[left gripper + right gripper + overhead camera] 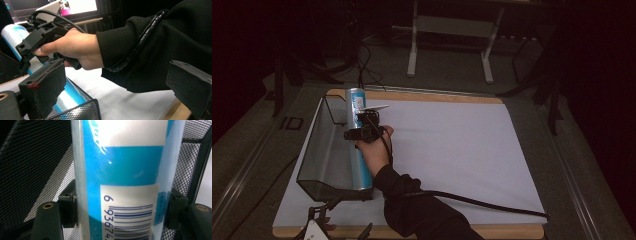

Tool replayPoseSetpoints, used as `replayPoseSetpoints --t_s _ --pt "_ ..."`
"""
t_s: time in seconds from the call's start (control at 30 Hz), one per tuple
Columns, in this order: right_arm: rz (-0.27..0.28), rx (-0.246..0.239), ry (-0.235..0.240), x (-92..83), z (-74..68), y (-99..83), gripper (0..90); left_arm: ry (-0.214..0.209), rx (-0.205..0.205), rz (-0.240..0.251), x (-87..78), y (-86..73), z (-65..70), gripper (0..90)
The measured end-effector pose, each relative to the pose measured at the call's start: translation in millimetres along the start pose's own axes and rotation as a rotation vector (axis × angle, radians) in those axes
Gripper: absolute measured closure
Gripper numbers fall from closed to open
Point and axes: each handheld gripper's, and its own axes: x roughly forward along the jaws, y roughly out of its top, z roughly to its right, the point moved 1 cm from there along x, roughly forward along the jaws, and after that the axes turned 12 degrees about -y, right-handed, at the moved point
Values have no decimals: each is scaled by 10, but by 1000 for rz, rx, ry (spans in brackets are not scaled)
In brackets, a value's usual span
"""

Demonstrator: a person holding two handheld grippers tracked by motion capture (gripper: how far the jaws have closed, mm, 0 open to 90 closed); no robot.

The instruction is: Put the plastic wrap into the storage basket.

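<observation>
Handling notes for the blue tube [357, 145]: it is a long cylinder wrapped in glossy film, printed blue and white with a barcode label. Judge it stiff along its length, light to moderate in weight, and slippery at the surface because of the shiny wrap.

Your right gripper [120, 211] is clamped across the tube, one black jaw on each side of the barcode label. Take that as the correct hold: across the round body, near the middle of its length, so neither end droops. Do not squeeze harder than needed; the wall may dent.

Relative to the wire mesh basket [319, 150], the tube lies along the basket's right-hand wall, its far end rising above the basket's far corner and its near end at the basket's near right corner. The right gripper view shows mesh on both sides of the tube, so it sits within the basket opening; whether it touches the basket floor cannot be told.

Your left gripper [319, 227] waits just in front of the basket's near edge. Its jaws stand wide apart with nothing between them.

Expect the film to slide if the tube tilts steeply. Keep it close to level against the basket wall.
</observation>
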Motion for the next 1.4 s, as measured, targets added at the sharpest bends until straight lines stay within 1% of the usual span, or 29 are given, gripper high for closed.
replayPoseSetpoints --t_s 0.07,0.17,0.27,0.33,0.4,0.5,0.63,0.73,0.9,0.93,0.97,1.03,1.1,1.17,1.2,1.23,1.27,1.3,1.33,1.4 --pt "-7 7 5 20 11 3 317 0 -1 0 2 -1 -2 36" --pt "-2 17 4 91 21 -1 317 -2 -5 0 5 -2 -5 36" --pt "-7 37 2 156 45 -7 316 -2 -5 2 2 -1 -6 37" --pt "-20 48 5 199 59 -14 316 -3 -6 3 1 -2 -7 36" --pt "-28 50 6 230 62 -27 315 -3 -8 3 1 -2 -10 36" --pt "-21 57 2 259 53 -44 314 -5 -8 3 3 -2 -7 36" --pt "-12 77 4 291 99 -66 311 -7 -10 2 6 -1 -6 36" --pt "0 60 -11 292 78 -72 307 -9 -14 -1 10 -3 -8 36" --pt "5 55 -9 294 81 -76 304 -11 -15 -4 13 -4 -12 36" --pt "1 34 -11 292 77 -64 295 -12 -14 -4 14 -4 -10 36" --pt "7 28 -12 290 78 -63 288 -13 -14 -3 13 -4 -8 36" --pt "23 -22 -20 285 74 -57 262 -12 -15 -2 12 -4 -8 36" --pt "33 -44 -16 268 68 -51 217 -12 -16 -2 11 -4 -11 36" --pt "21 -89 -8 264 56 -42 177 -13 -15 -5 12 -5 -13 36" --pt "22 -107 -15 259 45 -37 161 -13 -15 -5 12 -5 -13 36" --pt "23 -123 -11 251 42 -34 143 -14 -15 -3 12 -4 -10 36" --pt "23 -123 -11 251 42 -34 143 -14 -15 -3 12 -4 -10 36" --pt "39 -161 -27 227 39 -27 133 -15 -15 -2 9 -2 -8 36" --pt "51 -173 -37 207 36 -24 131 -15 -15 -2 8 -2 -8 36" --pt "91 -221 -65 145 42 -7 126 -15 -17 -1 10 -3 -11 36"
